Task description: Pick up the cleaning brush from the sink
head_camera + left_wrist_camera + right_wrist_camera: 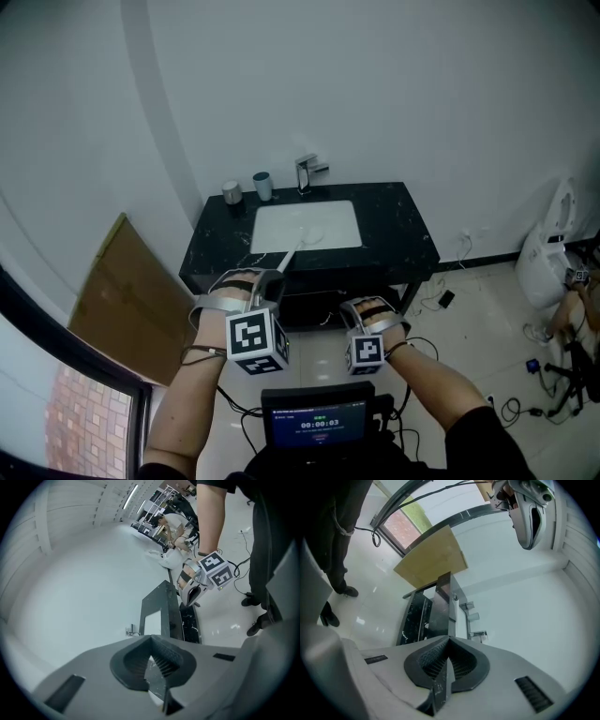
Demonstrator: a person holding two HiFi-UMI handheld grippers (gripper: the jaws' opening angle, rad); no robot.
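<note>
The cleaning brush [298, 246] has a white head in the white sink [328, 217], and its pale handle slants out over the front edge of the black vanity [394, 234]. Both grippers hang in the air in front of the vanity, short of the brush. My left gripper [270, 279] is shut with nothing in it, its tips near the handle's outer end. My right gripper [356, 307] is also shut and empty, lower and to the right. The left gripper view shows closed jaws [151, 660] and the right gripper [206, 576]. The right gripper view shows closed jaws [447, 660] too.
A faucet [305, 173] and two cups [232, 192] [262, 186] stand behind the sink. A cardboard panel [131, 291] leans on the wall at the left. On the floor at the right are a white bag [548, 253], cables and a person's arm [574, 309]. A screen [319, 422] sits below my hands.
</note>
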